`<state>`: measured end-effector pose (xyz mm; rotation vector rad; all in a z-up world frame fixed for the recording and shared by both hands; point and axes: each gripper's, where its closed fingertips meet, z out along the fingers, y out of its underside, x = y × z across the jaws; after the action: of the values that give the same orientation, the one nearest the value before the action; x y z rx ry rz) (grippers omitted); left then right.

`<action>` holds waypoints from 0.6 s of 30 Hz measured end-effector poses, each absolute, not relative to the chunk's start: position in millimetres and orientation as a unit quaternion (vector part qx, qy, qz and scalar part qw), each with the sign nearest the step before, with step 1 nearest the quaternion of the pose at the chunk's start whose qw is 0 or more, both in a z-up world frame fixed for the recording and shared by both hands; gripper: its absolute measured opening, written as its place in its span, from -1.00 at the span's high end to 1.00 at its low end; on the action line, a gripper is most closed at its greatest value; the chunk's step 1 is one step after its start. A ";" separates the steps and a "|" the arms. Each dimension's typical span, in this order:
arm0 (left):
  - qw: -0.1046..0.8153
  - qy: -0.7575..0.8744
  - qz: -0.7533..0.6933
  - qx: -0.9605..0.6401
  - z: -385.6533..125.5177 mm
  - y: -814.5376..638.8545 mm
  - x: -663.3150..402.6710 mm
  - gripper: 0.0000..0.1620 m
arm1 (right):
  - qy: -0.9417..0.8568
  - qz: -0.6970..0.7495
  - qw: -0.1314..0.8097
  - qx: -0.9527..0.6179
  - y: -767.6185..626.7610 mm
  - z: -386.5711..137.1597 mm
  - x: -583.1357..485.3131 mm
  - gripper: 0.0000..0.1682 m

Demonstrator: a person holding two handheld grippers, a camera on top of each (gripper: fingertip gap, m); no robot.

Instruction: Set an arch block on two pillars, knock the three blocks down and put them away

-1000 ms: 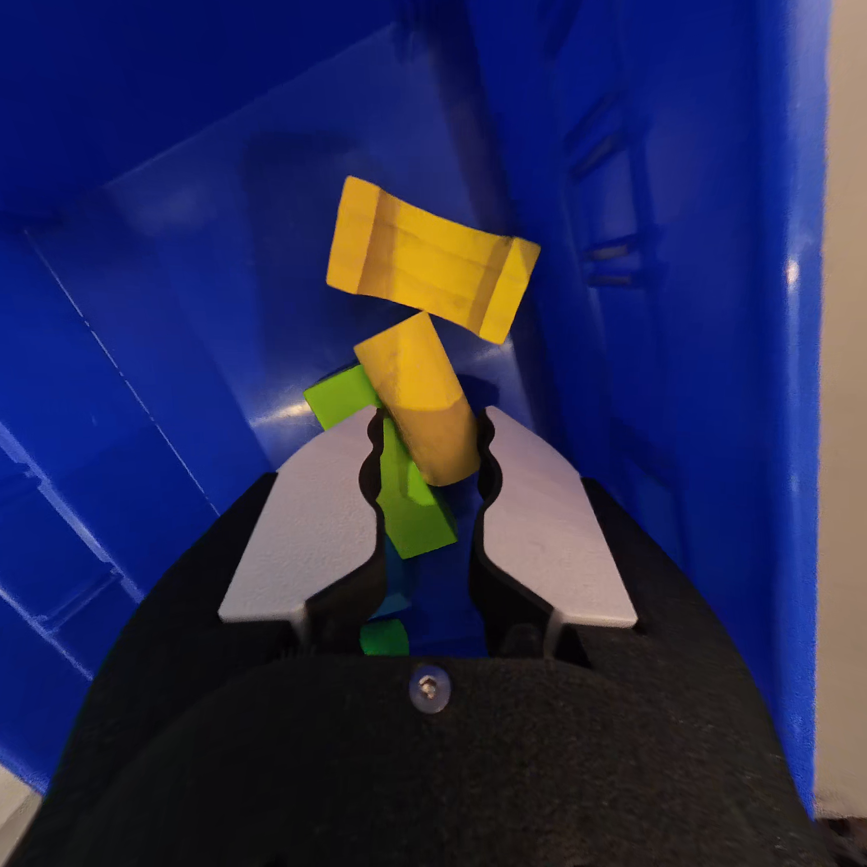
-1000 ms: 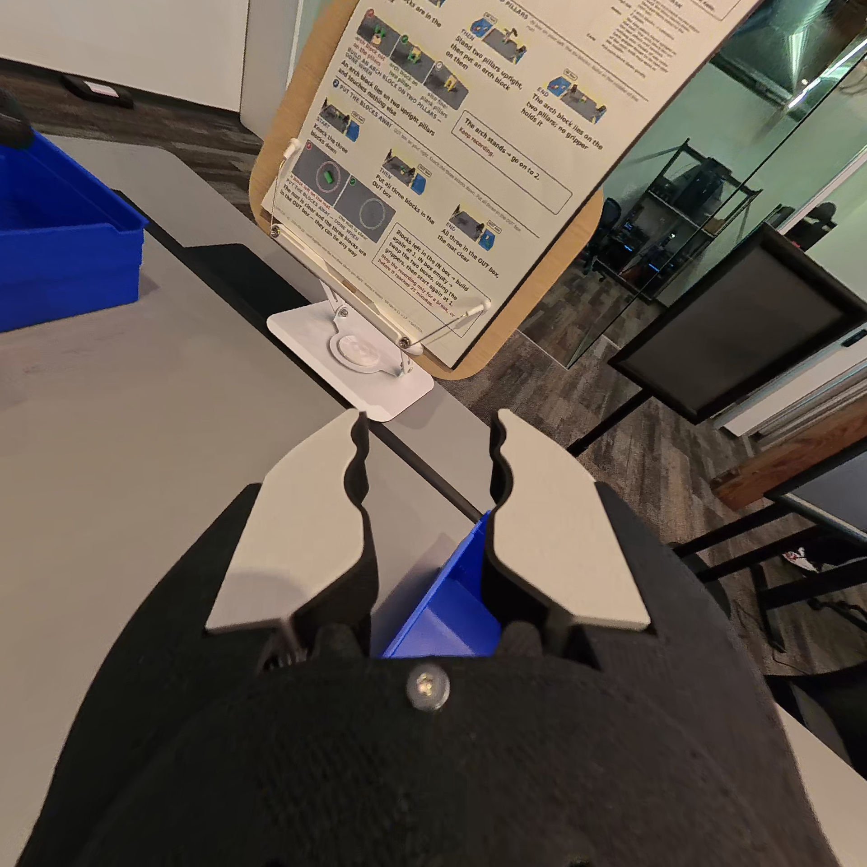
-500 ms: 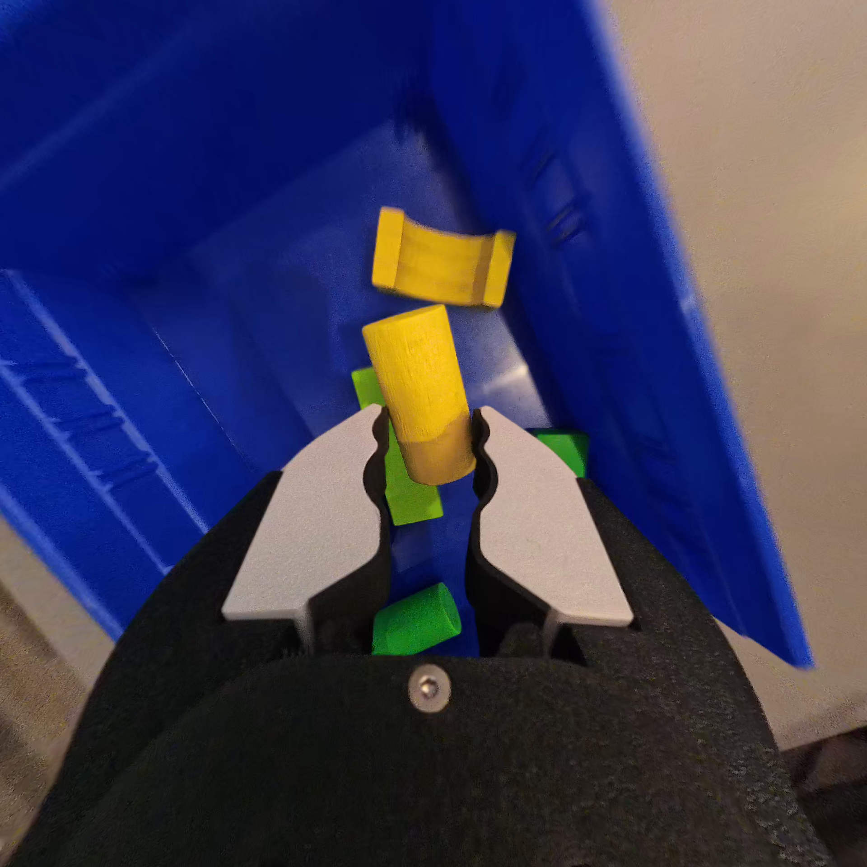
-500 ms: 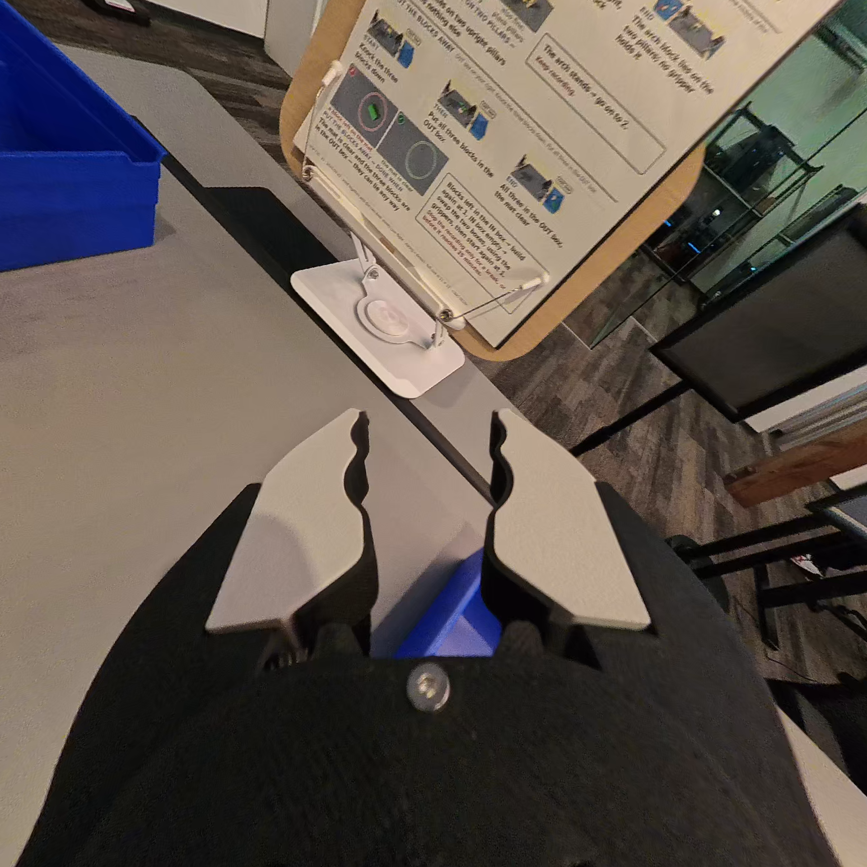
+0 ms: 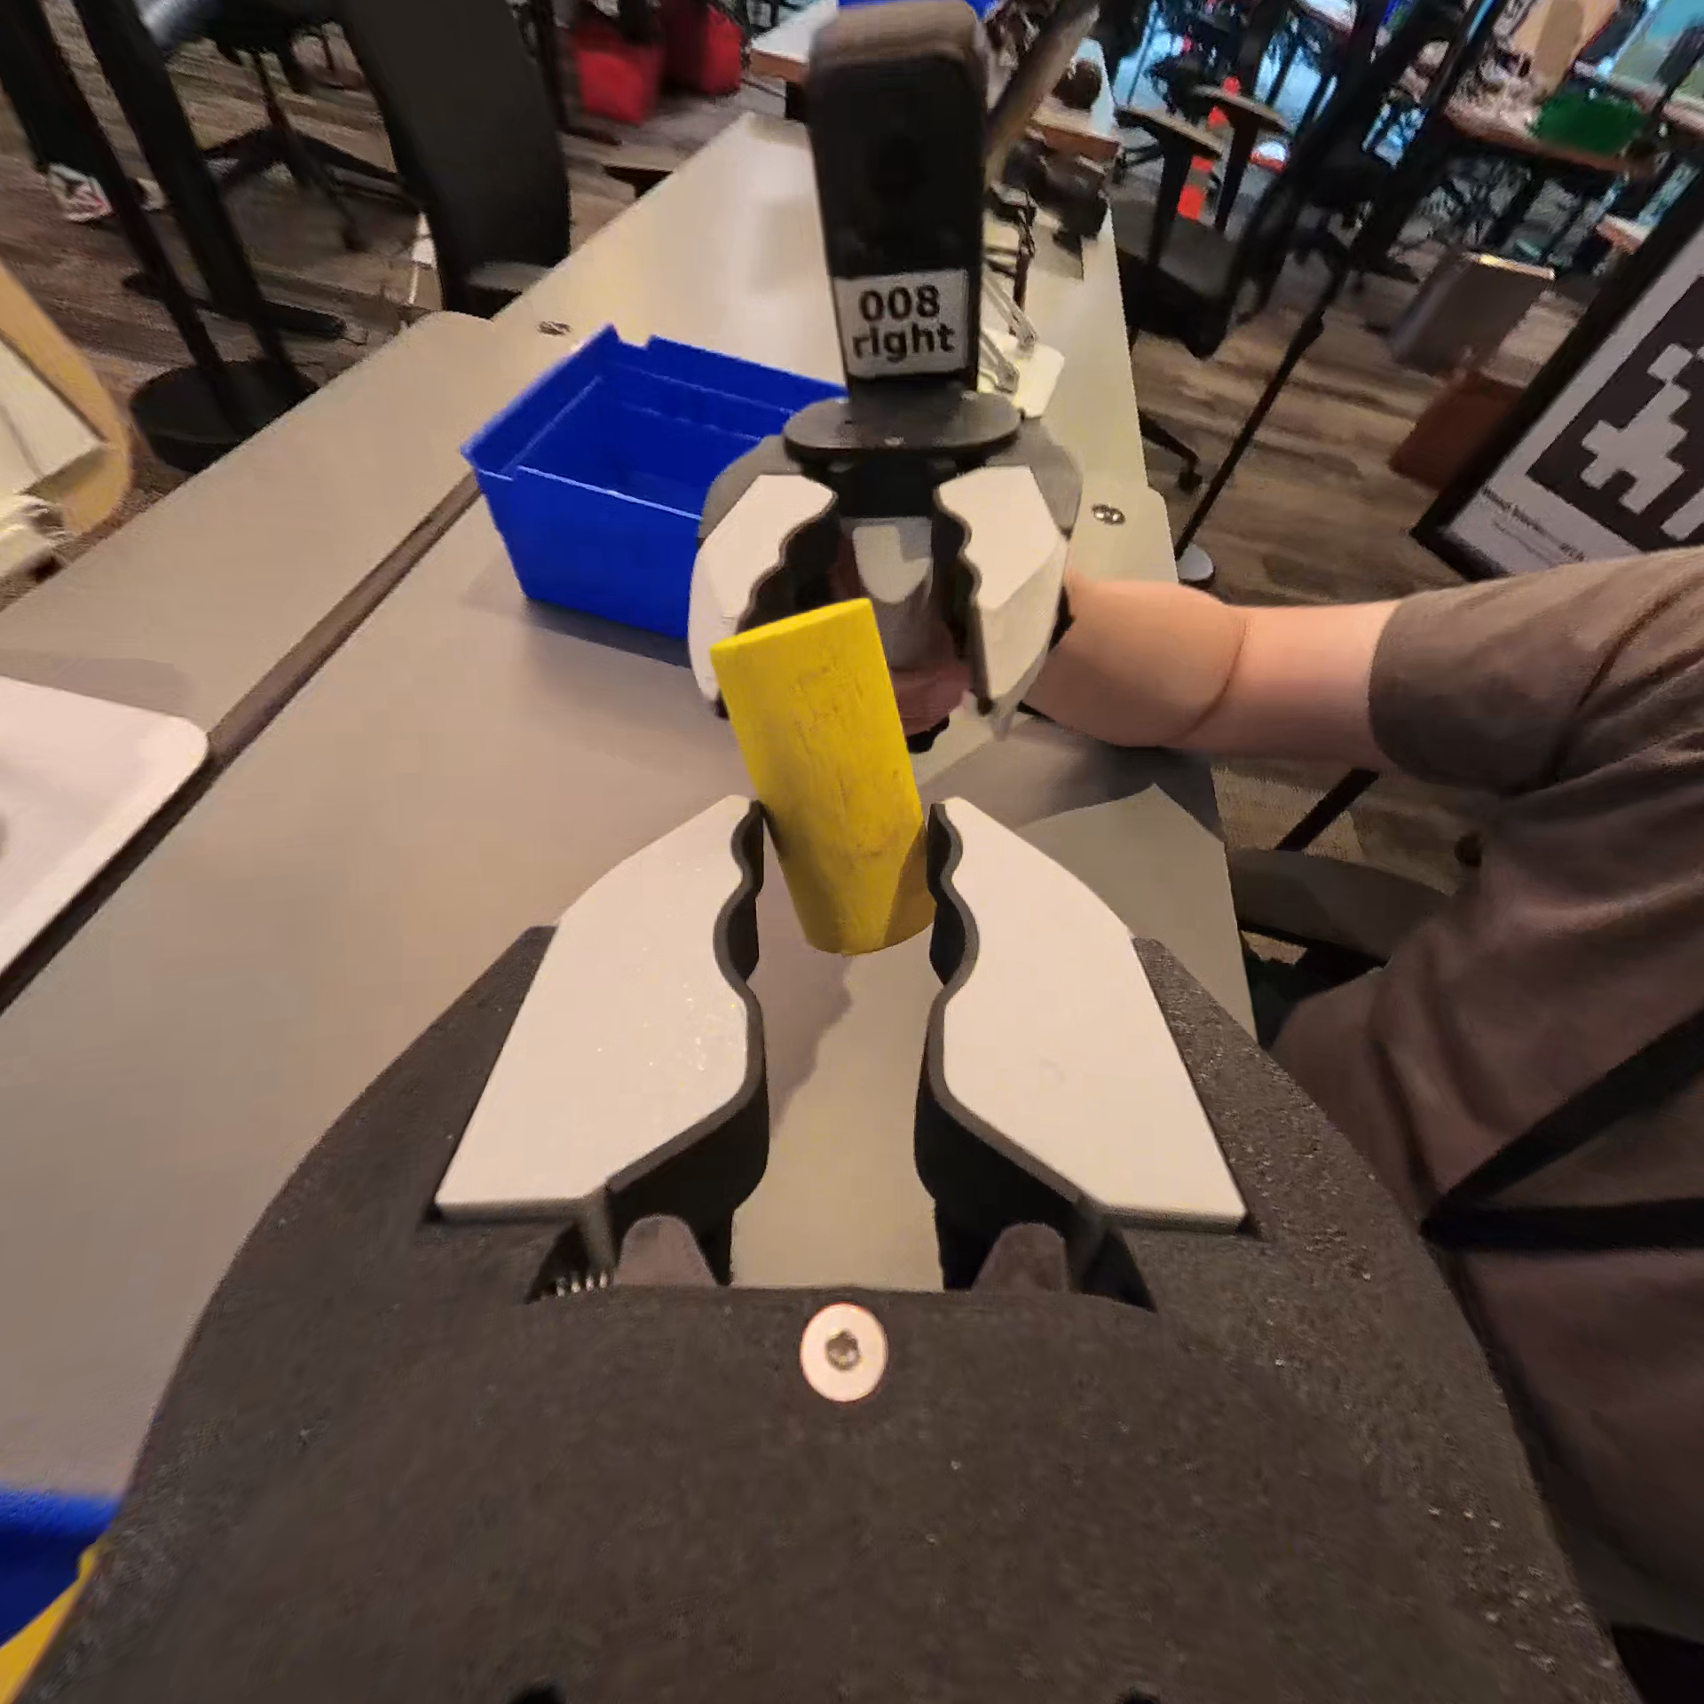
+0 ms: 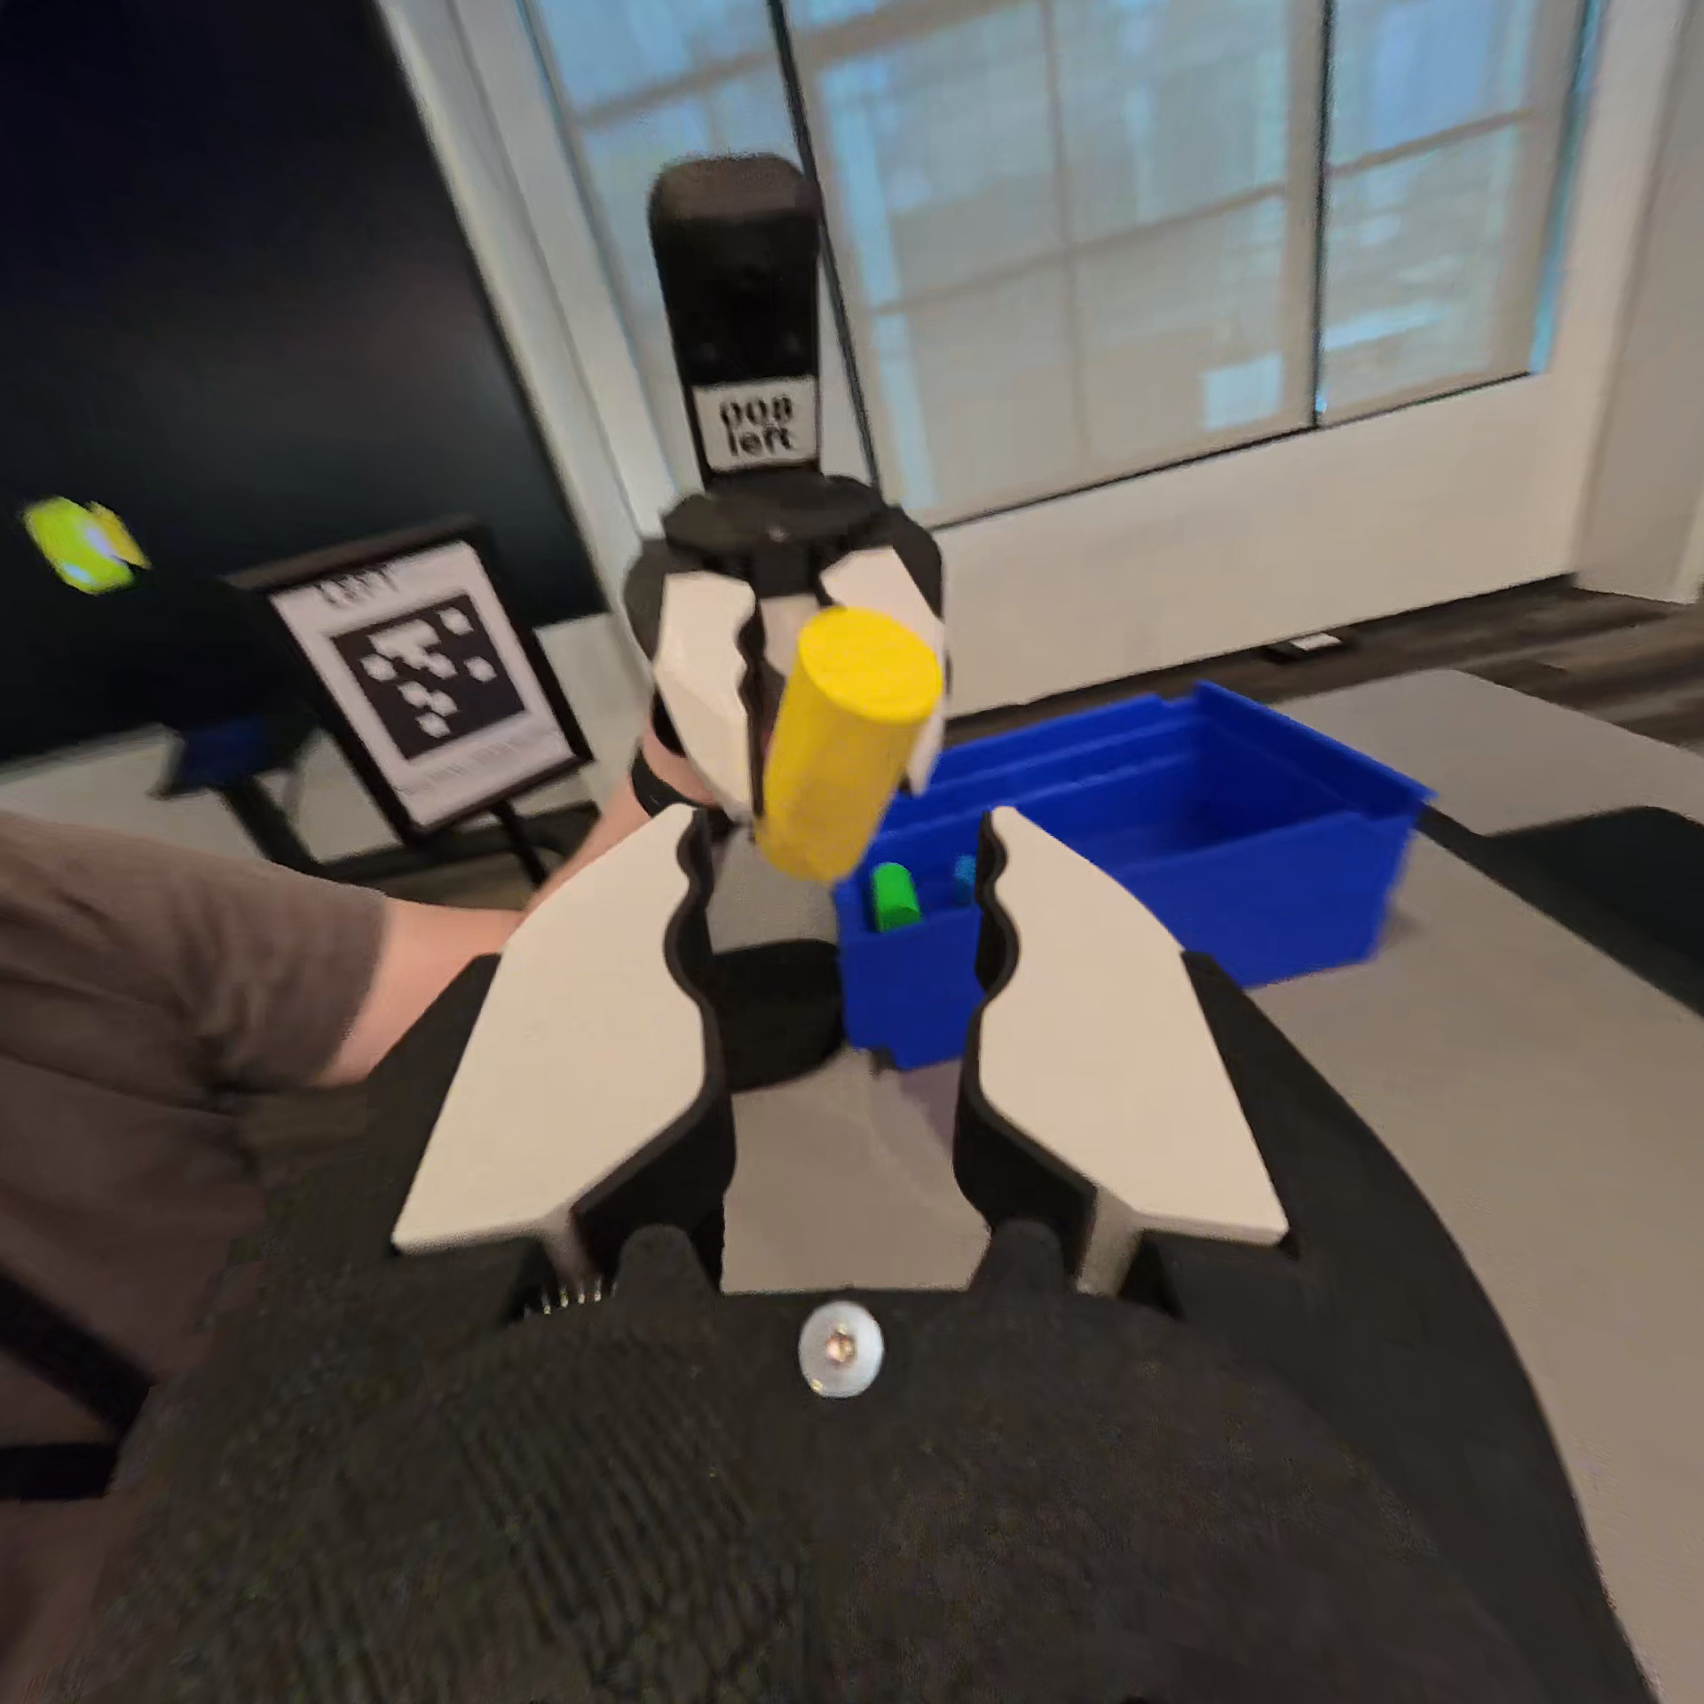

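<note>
Between the two grippers, over the grey table (image 5: 387, 830), the yellow cylinder (image 5: 830, 784) is held up in the air. The left gripper (image 5: 844, 830) has its fingertips pinched on the lower end of the block, which leans a little to one side instead of standing straight. The right gripper (image 6: 844, 830) faces it from just beyond, jaws apart and holding nothing.

This looks to me like the fetching of a pillar, with the building not yet begun: no pillar stands on the table and no arch is anywhere to be seen on it. To do the step well, I would square the block up before it touches down, since a tilted grip tends to leave a tilted pillar. Lower it until the flat end sits fully on the table, then ease the jaws apart slowly so the pads do not drag it over. The empty gripper is close enough to steady it if needed.

Behind the left gripper sits a blue bin (image 6: 1291, 830) with a green block (image 6: 893, 896) showing in its near compartment. Farther off across the table is a second blue bin (image 5: 599, 516); its contents cannot be made out. Leave room beside the first pillar for its partner.
</note>
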<state>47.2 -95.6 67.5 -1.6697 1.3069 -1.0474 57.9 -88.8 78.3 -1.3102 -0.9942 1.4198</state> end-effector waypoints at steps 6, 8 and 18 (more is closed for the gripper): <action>0.351 0.558 -0.399 -0.637 50.3 -108.1 58.1 0.57 | -0.424 0.599 0.388 -0.558 -100.7 61.6 49.8 0.56; 0.371 0.549 -0.373 -0.650 55.5 -100.4 42.3 0.57 | -0.422 0.605 0.372 -0.564 -99.9 57.4 49.6 0.63; 0.318 0.276 -0.078 -0.903 7.1 -43.2 -187.9 0.37 | -0.393 0.171 0.448 -0.785 39.0 -75.0 121.0 0.63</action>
<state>-187.9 -43.2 7.1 -2.3765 0.7272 -0.2058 121.0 39.0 -75.0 -1.9429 -0.9724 0.4234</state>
